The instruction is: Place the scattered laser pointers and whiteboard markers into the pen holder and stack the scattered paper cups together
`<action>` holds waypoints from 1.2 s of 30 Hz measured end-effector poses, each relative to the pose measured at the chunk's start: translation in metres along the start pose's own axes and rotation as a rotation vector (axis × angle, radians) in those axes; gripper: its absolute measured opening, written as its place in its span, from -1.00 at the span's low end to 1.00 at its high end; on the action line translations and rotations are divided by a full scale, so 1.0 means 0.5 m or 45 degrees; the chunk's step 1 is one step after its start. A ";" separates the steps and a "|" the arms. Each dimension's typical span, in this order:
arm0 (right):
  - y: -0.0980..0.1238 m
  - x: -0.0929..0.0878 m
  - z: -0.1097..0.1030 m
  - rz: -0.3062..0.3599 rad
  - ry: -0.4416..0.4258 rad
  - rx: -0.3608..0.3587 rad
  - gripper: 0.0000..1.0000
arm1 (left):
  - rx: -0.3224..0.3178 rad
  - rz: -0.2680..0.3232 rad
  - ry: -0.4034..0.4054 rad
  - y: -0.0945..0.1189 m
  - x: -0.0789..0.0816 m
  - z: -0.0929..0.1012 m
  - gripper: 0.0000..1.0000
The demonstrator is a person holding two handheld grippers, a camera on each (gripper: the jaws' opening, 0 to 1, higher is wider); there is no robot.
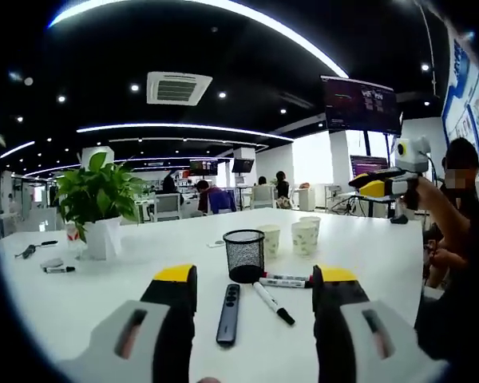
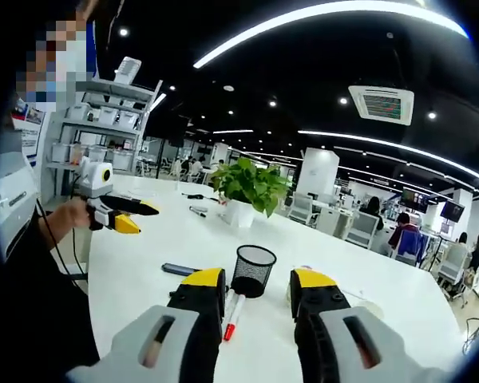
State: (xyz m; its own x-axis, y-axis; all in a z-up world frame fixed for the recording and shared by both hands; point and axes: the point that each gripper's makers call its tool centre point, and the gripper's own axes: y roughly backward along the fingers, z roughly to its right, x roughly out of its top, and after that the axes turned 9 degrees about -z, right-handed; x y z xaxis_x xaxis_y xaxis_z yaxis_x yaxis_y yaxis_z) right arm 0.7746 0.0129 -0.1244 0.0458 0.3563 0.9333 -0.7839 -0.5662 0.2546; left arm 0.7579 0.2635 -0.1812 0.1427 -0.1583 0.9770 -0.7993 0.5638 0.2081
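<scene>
The white desk carries everything, and the black mesh pen holder serves as landmark near its middle. Well beyond the pen holder, toward the desk's far left in the left gripper view, stands a potted plant in a white pot.

The left gripper hangs low over the desk just before the pen holder, its jaws released and wide apart with nothing between them. The right gripper likewise faces the pen holder from the other side, jaws spread and empty. In the left gripper view, the right gripper appears held up in a person's hand, off to the right of the pen holder.

Two paper cups stand upright just behind and right of the pen holder. A dark laser pointer lies flat in front of it. Two whiteboard markers lie beside its base, one angled forward, one lying across. Another marker lies far left, near the plant.
</scene>
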 end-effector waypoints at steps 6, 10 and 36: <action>-0.001 -0.001 0.004 0.005 -0.026 -0.008 -0.18 | -0.036 0.018 0.063 -0.005 -0.008 -0.001 0.19; -0.002 -0.006 0.001 0.000 -0.022 -0.006 -0.18 | -0.090 -0.007 0.106 -0.004 -0.018 0.010 0.25; -0.078 -0.057 0.013 0.000 -0.042 0.078 -0.20 | 0.063 -0.015 0.136 -0.076 -0.027 -0.059 0.18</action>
State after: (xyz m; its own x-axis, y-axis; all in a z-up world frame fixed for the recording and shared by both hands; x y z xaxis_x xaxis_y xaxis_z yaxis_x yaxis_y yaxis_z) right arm 0.8080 0.0201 -0.1595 0.0674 0.3322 0.9408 -0.7444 -0.6111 0.2691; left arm 0.8034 0.2681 -0.2008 0.2119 -0.0758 0.9744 -0.8246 0.5212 0.2199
